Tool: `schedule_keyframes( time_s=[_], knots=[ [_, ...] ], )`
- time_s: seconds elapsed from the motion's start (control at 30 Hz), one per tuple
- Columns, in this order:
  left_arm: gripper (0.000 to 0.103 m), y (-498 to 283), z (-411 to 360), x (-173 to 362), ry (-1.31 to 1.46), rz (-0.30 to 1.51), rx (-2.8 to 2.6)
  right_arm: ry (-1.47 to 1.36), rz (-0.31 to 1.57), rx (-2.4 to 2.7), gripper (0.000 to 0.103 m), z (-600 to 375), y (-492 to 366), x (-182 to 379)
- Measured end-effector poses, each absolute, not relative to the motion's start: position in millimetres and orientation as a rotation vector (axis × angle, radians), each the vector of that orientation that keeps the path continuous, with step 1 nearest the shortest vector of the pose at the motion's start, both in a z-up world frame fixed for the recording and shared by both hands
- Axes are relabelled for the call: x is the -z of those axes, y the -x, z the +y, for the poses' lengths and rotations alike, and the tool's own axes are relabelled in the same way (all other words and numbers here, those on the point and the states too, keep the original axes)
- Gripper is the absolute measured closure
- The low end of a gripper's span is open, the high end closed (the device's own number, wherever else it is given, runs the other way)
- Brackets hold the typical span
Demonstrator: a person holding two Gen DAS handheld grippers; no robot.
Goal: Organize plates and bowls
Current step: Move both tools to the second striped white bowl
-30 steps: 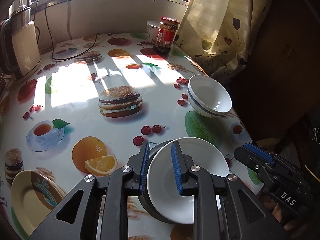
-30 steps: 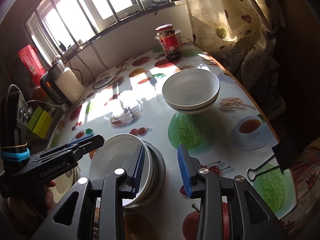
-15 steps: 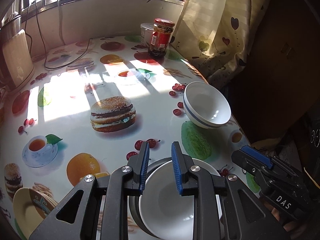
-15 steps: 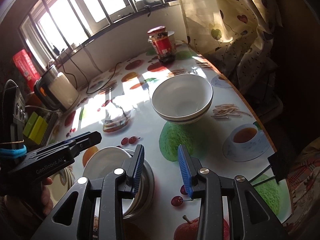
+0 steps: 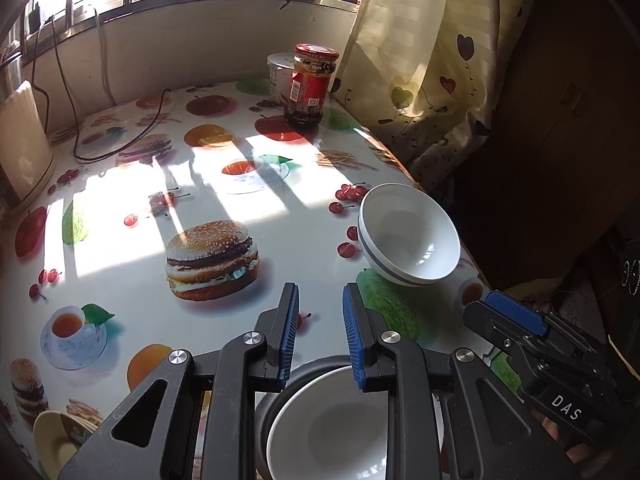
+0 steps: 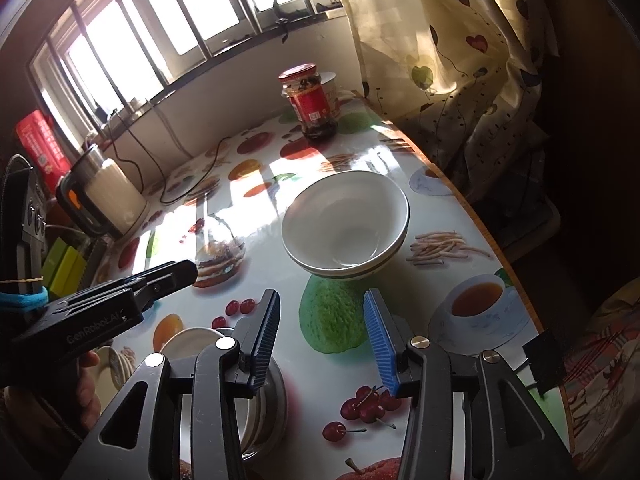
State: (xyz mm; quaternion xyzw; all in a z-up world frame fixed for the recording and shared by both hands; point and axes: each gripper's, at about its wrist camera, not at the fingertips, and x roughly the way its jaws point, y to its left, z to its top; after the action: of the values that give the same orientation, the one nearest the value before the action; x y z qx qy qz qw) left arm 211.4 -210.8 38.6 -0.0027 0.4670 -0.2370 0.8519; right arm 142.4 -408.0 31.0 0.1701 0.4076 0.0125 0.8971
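**Plates and bowls: stack near the edge, two nested bowls over on the right**

Plates first, going left to right in the left wrist view. A yellowish plate (image 5: 56, 438) with a painted pattern sits at the far left near edge of the surface (image 5: 120, 248), which has a fruit-and-burger print all over it. Next, the left gripper (image 5: 318, 328) hovers over a stack: a white plate (image 5: 328, 428) resting in a grey metal dish (image 5: 269, 400). Its fingers (image 5: 289, 328) have a narrow gap and nothing sits between them, the stack is below and closer to the camera.

Further right, two white nested bowls (image 5: 408, 236) with a dark stripe sit near the surface's right edge, well apart from the stack. Behind them, near the curtain, there's a red-lidded jar (image 5: 310, 84) with a white tub just behind it.

The right gripper (image 6: 320, 334) is opening, fingers fairly wide, nothing between them, only the green fruit print below. In its view the nested bowls are straight ahead, and the plate stack pokes out under its left finger.
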Motion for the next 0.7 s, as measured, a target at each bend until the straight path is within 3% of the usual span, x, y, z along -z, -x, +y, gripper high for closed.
schedule_keyframes(
  time_s=[0.37, 0.47, 0.7],
  knots=[
    [0.079, -221, -222, -38, -0.003, 0.987, 0.514, -0.357, 0.839, 0.002, 0.052, -422, -151, -31],
    [0.063, -225, -225, -38, 0.001, 0.99, 0.523, -0.358, 0.838, 0.01, 0.051, -426, -154, -31],
    [0.062, -236, -235, -37, -0.005, 1.001, 0.528, -0.357, 0.838, 0.026, 0.051, -437, -162, -28]
  ],
)
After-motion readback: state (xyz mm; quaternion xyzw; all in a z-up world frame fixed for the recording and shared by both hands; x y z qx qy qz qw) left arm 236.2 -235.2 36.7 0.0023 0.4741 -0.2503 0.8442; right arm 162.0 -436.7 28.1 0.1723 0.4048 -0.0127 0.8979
